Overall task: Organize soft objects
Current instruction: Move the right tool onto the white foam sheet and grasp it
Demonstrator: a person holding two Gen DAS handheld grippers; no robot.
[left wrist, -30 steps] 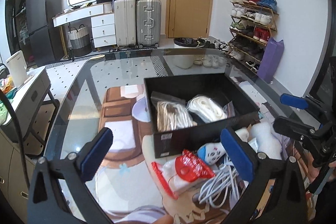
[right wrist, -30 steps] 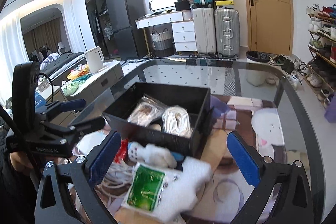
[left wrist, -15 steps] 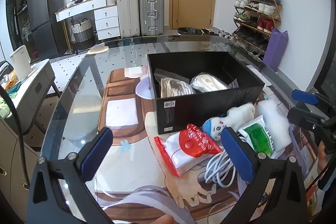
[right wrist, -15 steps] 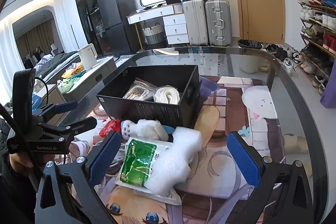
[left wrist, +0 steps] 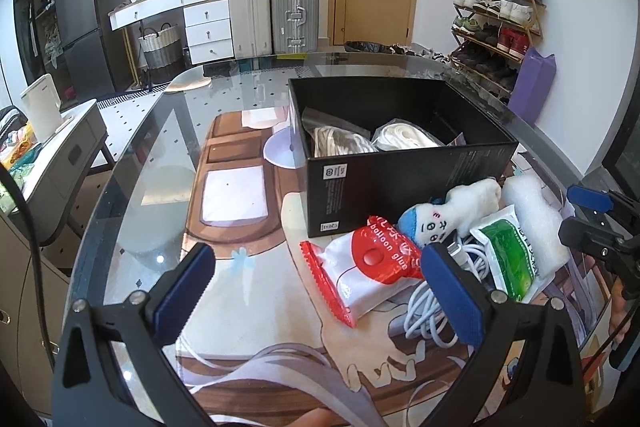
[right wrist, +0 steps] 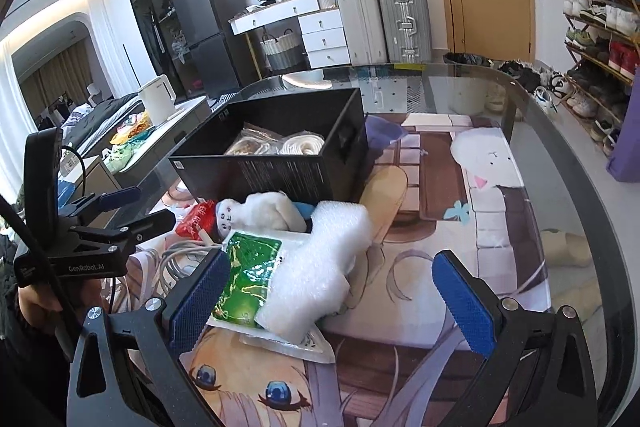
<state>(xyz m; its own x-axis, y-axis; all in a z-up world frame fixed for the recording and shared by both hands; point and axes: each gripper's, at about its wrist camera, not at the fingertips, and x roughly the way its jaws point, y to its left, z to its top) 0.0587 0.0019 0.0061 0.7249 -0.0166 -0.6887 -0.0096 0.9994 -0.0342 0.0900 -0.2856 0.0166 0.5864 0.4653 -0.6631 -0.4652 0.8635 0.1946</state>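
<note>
A black box [left wrist: 404,163] [right wrist: 280,163] stands on the glass table and holds two bagged rope bundles [left wrist: 404,139]. In front of it lie a red-and-white balloon glue packet [left wrist: 368,271], a white plush doll with a blue cap [left wrist: 452,211] [right wrist: 260,211], a coiled white cable [left wrist: 428,311], a green-printed pouch [left wrist: 512,251] [right wrist: 248,275] and white bubble wrap [left wrist: 532,215] [right wrist: 324,263]. My left gripper [left wrist: 320,291] is open and empty, just short of the glue packet. My right gripper [right wrist: 332,303] is open and empty, low over the bubble wrap and pouch.
A printed cartoon mat [right wrist: 460,211] covers the glass table [left wrist: 152,147]. Beyond the table are suitcases [left wrist: 276,11], a white drawer desk [left wrist: 192,23], a shoe rack [left wrist: 496,27] and a door. A low cabinet with a kettle [left wrist: 40,111] stands at the left.
Both grippers have pulled back and lowered, so the box looks farther off and the whole pile before it shows. Nothing was taken hold of; both stayed open.
</note>
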